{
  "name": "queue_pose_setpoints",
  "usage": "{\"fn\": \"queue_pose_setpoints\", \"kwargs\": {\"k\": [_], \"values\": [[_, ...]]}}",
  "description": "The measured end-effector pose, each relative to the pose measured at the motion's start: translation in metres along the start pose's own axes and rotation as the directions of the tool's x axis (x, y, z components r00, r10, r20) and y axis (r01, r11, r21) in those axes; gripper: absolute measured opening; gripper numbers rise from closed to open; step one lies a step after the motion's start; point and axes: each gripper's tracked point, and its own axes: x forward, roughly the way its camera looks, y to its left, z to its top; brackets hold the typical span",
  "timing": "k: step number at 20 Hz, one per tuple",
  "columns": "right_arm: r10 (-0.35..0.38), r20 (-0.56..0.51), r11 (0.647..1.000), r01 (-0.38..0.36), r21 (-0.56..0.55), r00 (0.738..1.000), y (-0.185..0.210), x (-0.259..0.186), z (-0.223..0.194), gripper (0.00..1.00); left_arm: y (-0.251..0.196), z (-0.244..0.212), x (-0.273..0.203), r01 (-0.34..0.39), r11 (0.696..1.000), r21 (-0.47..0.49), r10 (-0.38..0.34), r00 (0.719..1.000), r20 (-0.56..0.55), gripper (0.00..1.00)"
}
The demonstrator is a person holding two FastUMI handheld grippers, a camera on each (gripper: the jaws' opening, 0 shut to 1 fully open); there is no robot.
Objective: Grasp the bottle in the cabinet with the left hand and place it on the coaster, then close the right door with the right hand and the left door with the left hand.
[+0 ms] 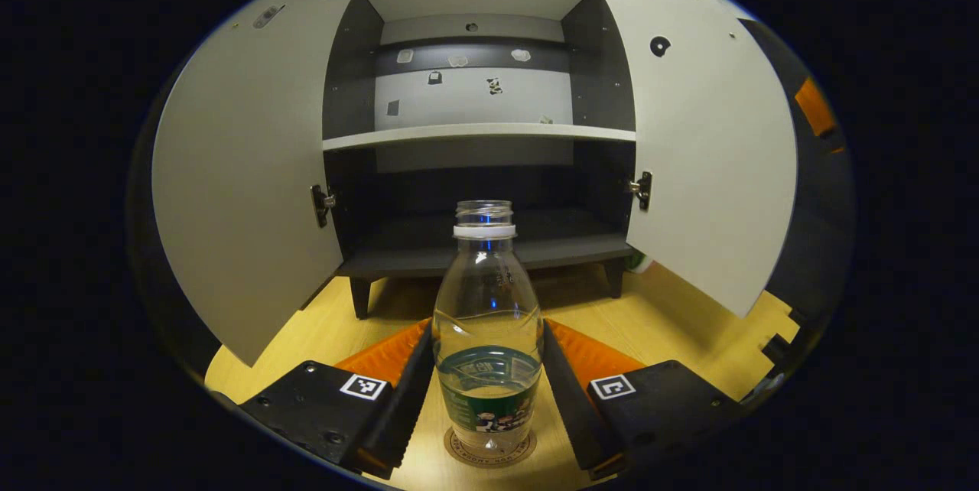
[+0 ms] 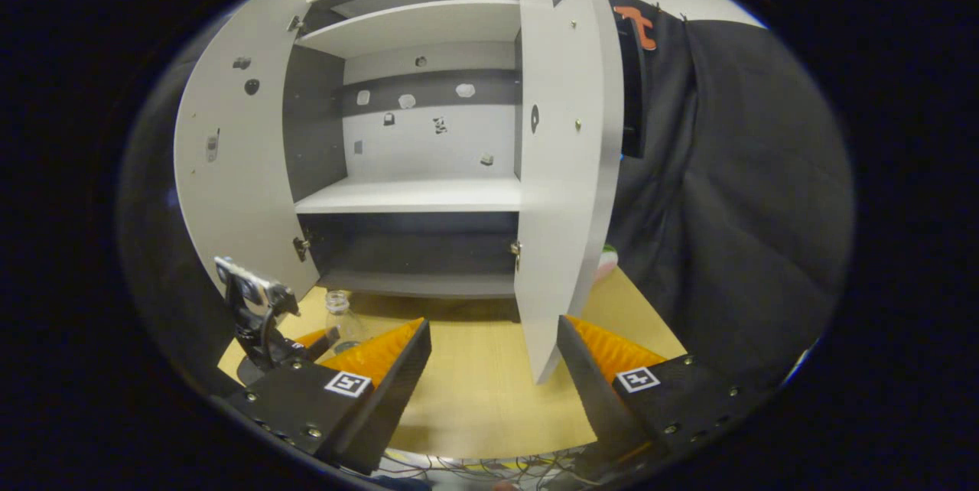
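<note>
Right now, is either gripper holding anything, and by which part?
Left gripper clamps the bottle by its lower body, at the label. Right gripper holds nothing.

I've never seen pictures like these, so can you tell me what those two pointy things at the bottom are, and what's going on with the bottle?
Those are the two fingers of a grabbing tool that a person holds, one in each hand. A small camera rides on each tool, which gives the two round pictures. In the left gripper view, the left tool has its fingers either side of a capless clear bottle standing on a round coaster on the wooden table. Behind stands a cabinet, both doors open. In the right gripper view, the right tool is open, holding nothing, facing the right door.
</note>
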Motion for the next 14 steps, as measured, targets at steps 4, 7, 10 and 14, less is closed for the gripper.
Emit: {"fn": "queue_pose_setpoints", "kwargs": {"k": [4, 7, 10, 14], "values": [[-0.003, -0.056, 1.000, 0.003, -0.001, 0.998, -0.006, -0.001, -0.019, 0.98, -0.001, -0.024, 0.001, -0.004, 1.000, -0.011, 0.003, 1.000, -0.021, 0.82], [0.005, -0.079, 1.000, -0.005, -0.004, 0.997, -0.005, -0.004, -0.027, 0.98, -0.003, -0.027, 0.002, 0.000, 1.000, -0.007, 0.000, 1.000, 0.003, 0.82], [0.017, -0.097, 1.000, -0.018, -0.005, 0.995, -0.001, -0.005, -0.032, 0.98, -0.002, -0.028, 0.004, -0.001, 1.000, 0.019, 0.001, 1.000, 0.004, 0.82], [0.033, -0.099, 0.999, -0.034, -0.002, 0.995, 0.004, -0.007, -0.032, 1.00, -0.001, -0.033, -0.009, 0.004, 1.000, 0.017, -0.004, 1.000, -0.004, 0.82]]}}
